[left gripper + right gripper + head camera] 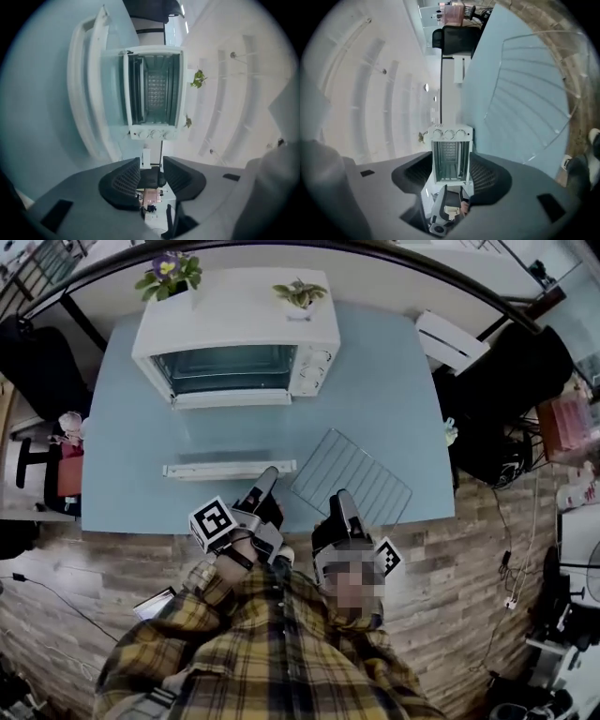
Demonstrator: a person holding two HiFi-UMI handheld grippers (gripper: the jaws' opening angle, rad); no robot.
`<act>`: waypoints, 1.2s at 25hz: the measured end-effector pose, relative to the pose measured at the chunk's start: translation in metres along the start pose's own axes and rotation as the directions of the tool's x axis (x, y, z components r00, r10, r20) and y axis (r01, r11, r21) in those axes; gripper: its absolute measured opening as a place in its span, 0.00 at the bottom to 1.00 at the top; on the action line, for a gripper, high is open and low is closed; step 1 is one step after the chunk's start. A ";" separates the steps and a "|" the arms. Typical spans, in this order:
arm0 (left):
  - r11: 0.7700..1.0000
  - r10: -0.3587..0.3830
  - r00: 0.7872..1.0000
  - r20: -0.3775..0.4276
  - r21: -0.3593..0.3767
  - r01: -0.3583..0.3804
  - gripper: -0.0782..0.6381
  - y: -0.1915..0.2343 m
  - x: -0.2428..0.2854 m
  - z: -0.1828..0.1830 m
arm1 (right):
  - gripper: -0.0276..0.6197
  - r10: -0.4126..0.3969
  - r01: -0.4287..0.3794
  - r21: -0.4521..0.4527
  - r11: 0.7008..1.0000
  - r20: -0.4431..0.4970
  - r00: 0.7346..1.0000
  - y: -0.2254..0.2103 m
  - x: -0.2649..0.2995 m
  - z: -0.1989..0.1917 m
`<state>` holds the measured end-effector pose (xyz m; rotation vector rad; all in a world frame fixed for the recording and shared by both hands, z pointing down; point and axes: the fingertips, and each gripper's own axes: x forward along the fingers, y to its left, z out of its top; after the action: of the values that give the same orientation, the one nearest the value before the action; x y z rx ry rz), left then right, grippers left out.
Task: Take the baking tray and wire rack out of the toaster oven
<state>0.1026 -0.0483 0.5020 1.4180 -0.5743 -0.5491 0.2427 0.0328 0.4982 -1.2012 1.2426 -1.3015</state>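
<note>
Nearest the person, both tools hang just off the near edge of the bench (403, 409), pointing level toward the oven. The left tool (151, 161) has its jaws moderately apart with nothing between the pads. The right tool (450, 164) stands wide, and it too is empty; only the distant oven shows through its gap. Neither tool touches anything.

Just beyond them, on the near part of the bench, lie the two things the task names. The tray (230, 469) sits flat to the left, its long side along the bench edge, just ahead of the left tool. The rack (352, 476) lies flat to the right, turned at an angle and near the right tool. The two are beside each other but apart.

Farther back stands the oven (234, 329), its door (234, 398) dropped open toward the person. Both tool views look straight into the chamber, which appears bare: side rails and a back wall, with no shelf or pan.

Judged from this, the removal is done, as both pieces are out and set down. Nothing of the named task seems left, unless the open door is to be shut.
</note>
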 end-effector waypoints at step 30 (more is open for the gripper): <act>0.996 -0.073 0.972 0.225 0.059 0.061 0.34 -0.025 0.005 0.267 | 0.33 0.049 -0.055 0.034 0.998 0.152 0.987 -0.038 0.331 -0.077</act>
<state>-0.0715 -0.2528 0.4946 1.4374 -0.7295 -0.7614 0.1400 -0.2888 0.5504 -1.2089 1.1279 -1.1686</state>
